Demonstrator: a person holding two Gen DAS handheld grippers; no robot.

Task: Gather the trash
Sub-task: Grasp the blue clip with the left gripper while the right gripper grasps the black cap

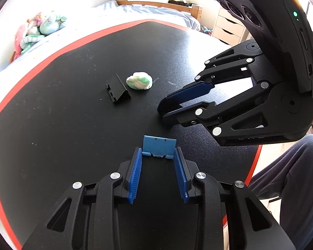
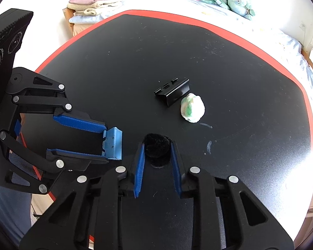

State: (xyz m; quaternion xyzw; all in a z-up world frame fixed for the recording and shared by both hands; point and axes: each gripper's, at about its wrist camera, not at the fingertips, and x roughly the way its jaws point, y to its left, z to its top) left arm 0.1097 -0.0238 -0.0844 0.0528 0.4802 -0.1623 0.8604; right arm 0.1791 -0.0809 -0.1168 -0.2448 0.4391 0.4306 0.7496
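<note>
The left gripper (image 1: 158,153) clamps a flat blue plastic clip (image 1: 159,146). The right gripper (image 2: 157,152) grips a fuzzy black pompom (image 2: 157,148). Beyond both, a crumpled white-green wad (image 2: 192,108) touches a black plastic bracket (image 2: 173,91).

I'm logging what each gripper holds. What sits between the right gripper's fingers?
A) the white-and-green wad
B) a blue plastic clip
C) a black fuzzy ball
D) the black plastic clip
C: the right gripper is closed around a black fuzzy ball, while the white-and-green wad and black plastic clip lie apart on the table.
</note>
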